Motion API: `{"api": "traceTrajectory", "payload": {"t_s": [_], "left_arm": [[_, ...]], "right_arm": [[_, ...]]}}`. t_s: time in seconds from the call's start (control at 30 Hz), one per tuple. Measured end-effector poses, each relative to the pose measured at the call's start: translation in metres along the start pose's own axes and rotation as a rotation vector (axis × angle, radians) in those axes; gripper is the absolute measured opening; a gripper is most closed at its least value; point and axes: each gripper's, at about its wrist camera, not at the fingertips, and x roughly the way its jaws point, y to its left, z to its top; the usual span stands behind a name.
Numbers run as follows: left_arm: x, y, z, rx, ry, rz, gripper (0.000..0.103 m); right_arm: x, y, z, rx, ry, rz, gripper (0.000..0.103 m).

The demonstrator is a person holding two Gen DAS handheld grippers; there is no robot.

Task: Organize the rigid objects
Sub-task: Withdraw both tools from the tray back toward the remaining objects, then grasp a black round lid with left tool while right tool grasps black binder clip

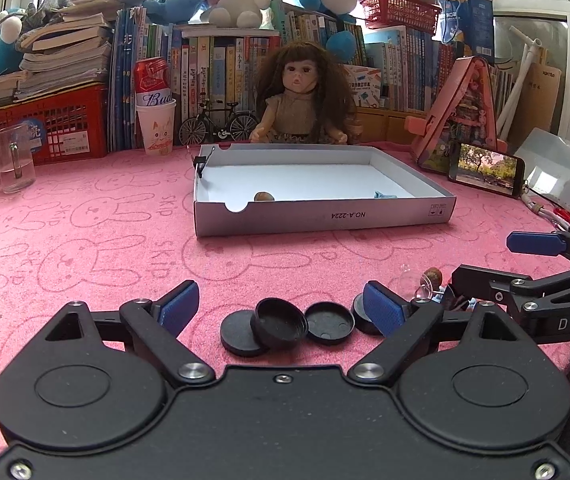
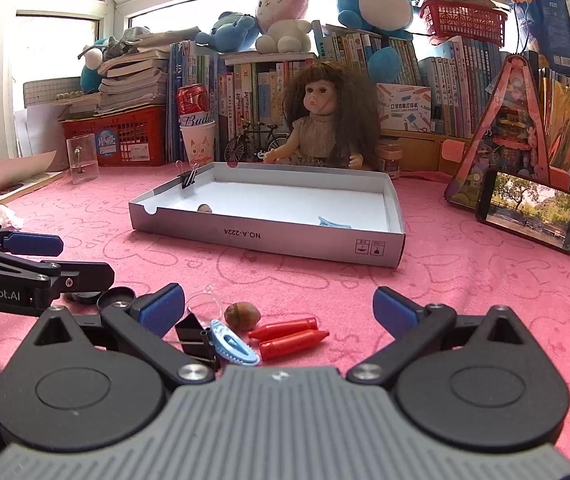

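Black caps [image 1: 285, 326] lie between the released left gripper [image 1: 281, 310], 1 half-hidden; right gripper [image 2: 281, 312] released too.

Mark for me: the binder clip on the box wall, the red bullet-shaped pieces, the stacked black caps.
binder clip [image 2: 189, 178], right wrist view, on its black body.
red bullet-shaped pieces [image 2: 291, 338], right wrist view, on the nearer piece's middle.
black caps [image 1: 281, 323], left wrist view, inside the tilted open cap.
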Motion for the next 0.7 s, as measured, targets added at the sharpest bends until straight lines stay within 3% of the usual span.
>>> {"api": "traceTrajectory", "payload": {"t_s": [0.17, 0.23, 0.33, 0.4, 0.5, 0.63, 0.7], "left_arm": [[-0.005, 0.008, -0.009, -0.026, 0.022, -0.007, 0.073], [-0.006, 0.011, -0.011, -0.038, 0.022, 0.002, 0.061], [-0.009, 0.015, -0.013, -0.055, 0.024, 0.020, 0.046], [-0.012, 0.018, -0.013, -0.074, 0.031, 0.004, 0.042], [-0.015, 0.013, -0.015, -0.070, 0.034, -0.047, 0.042], [-0.013, -0.003, -0.017, -0.006, 0.024, -0.010, 0.041], [-0.012, -0.006, -0.017, -0.001, 0.017, 0.005, 0.040]], "right_arm": [[-0.008, 0.002, -0.008, 0.013, -0.003, 0.032, 0.103], [-0.011, 0.003, -0.009, 0.014, -0.009, 0.027, 0.100], [-0.016, 0.003, -0.011, 0.021, -0.012, 0.035, 0.086], [-0.019, 0.005, -0.012, 0.022, -0.006, 0.055, 0.071], [-0.020, 0.016, -0.014, -0.028, 0.004, 0.097, 0.065], [-0.016, 0.033, -0.016, -0.089, 0.008, 0.105, 0.062], [-0.013, 0.039, -0.016, -0.103, 0.013, 0.101, 0.052]]}}
